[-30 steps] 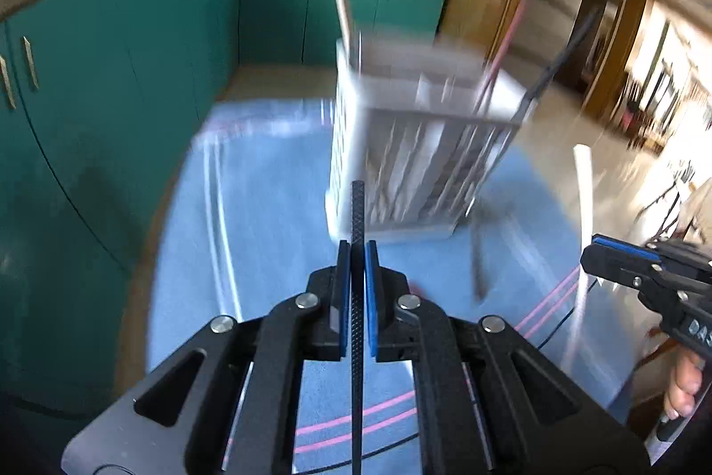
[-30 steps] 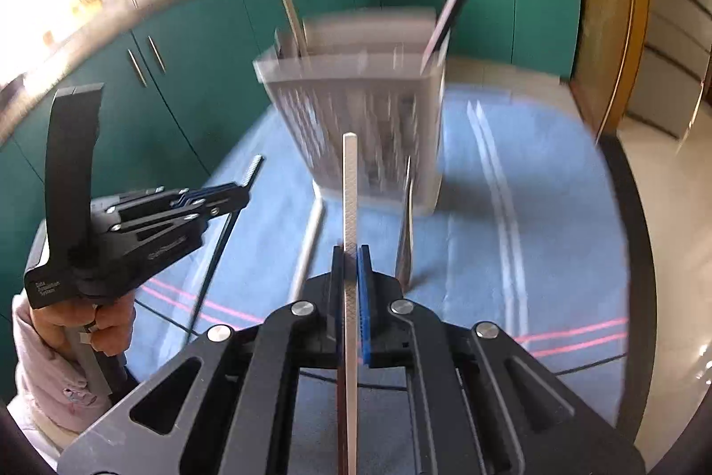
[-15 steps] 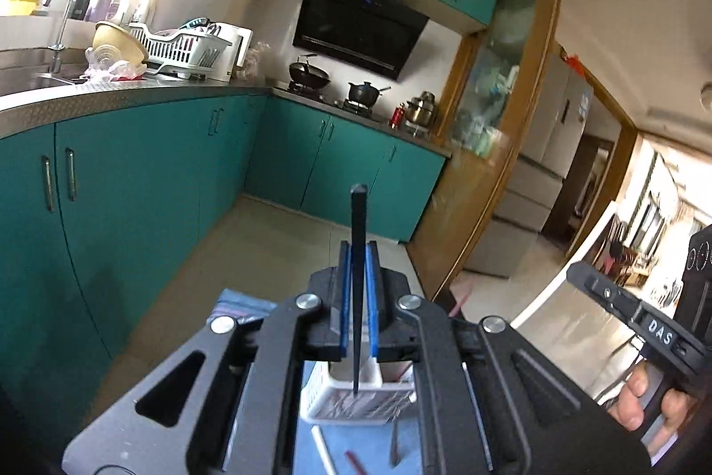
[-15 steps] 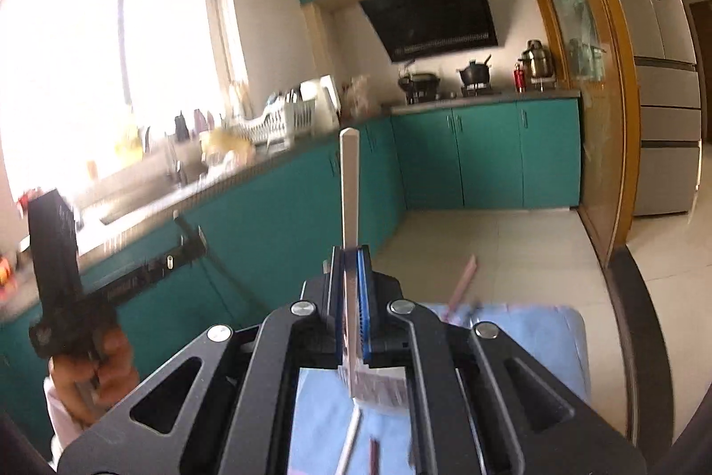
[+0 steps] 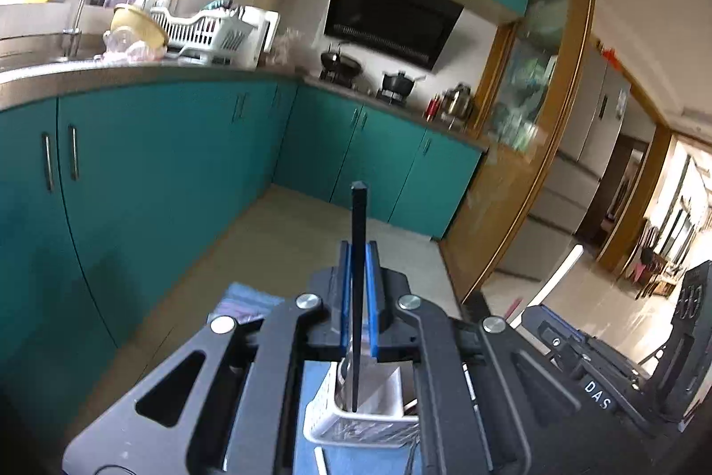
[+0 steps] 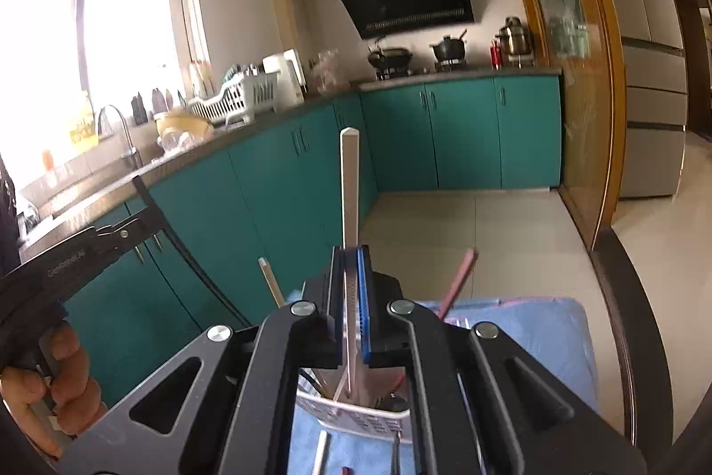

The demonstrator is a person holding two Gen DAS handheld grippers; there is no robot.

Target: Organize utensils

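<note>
Left wrist view shows the left gripper (image 5: pixel 359 297) with its blue pads pressed against a black chopstick (image 5: pixel 356 274), which stands nearly upright between them; its upper end rises above the fingers and its lower end hangs over the open top of a white slotted utensil basket (image 5: pixel 351 426) below. The basket sits on a blue cloth (image 5: pixel 249 297), and a white stick (image 5: pixel 321 460) lies flat on the cloth just in front of it. At the right edge of this view the other tool appears as a black body marked "DAS", with a white chopstick slanting up from it. Right wrist view shows the right gripper (image 6: pixel 351 306) clamped on that white chopstick (image 6: pixel 349 217), also held close to vertical, its lower tip reaching down toward the same basket (image 6: pixel 356 417). A pink chopstick (image 6: pixel 458 279) and a tan chopstick (image 6: pixel 270 281) lean out of the basket on either side, and loose utensils lie on the cloth in front of it, though they are too cut off to name. On the left, a bare hand (image 6: pixel 58 386) grips the left tool's handle. Teal cabinets (image 6: pixel 467 132) line the kitchen behind.
</note>
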